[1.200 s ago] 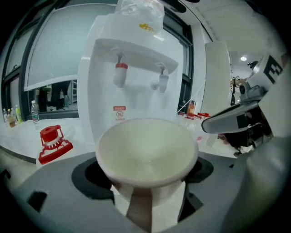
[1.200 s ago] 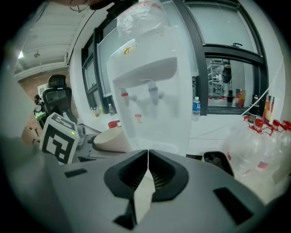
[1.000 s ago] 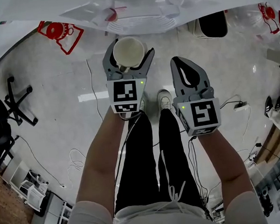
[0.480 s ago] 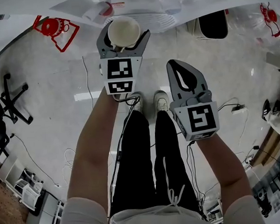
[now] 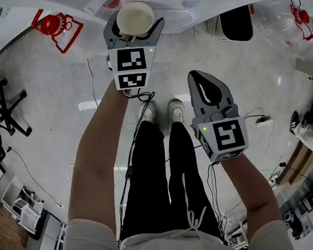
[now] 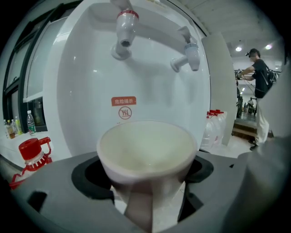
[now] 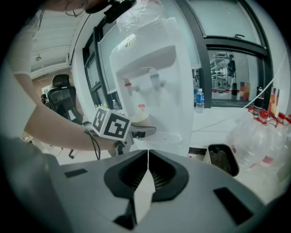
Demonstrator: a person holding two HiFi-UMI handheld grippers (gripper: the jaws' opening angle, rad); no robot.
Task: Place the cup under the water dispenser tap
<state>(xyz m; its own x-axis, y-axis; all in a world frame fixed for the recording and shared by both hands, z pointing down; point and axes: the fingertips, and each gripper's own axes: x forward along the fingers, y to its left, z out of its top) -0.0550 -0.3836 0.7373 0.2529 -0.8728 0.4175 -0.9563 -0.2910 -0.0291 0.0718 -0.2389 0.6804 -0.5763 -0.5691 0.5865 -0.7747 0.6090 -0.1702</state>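
Observation:
My left gripper (image 5: 134, 28) is shut on an empty cream cup (image 5: 134, 18), held upright in front of the white water dispenser (image 6: 150, 77). In the left gripper view the cup (image 6: 146, 154) sits low, below the red-ringed tap (image 6: 124, 28) and left of the second tap (image 6: 188, 51). The dispenser's drip grille (image 5: 171, 20) lies just right of the cup. My right gripper (image 5: 207, 91) hangs back, shut with nothing in it. From the right gripper view I see the left gripper (image 7: 136, 130) with the cup (image 7: 138, 118) under the taps (image 7: 143, 85).
A black bin (image 5: 237, 26) stands right of the dispenser. Empty water jugs (image 7: 261, 132) lie at the right, a red-capped one (image 5: 53, 27) at the left. An office chair (image 5: 8, 108) and cables (image 5: 97, 86) are on the floor. A person (image 6: 260, 91) stands far off.
My left gripper has carried the cup forward and up toward the dispenser, now over its front. The right gripper has stayed about where it was.

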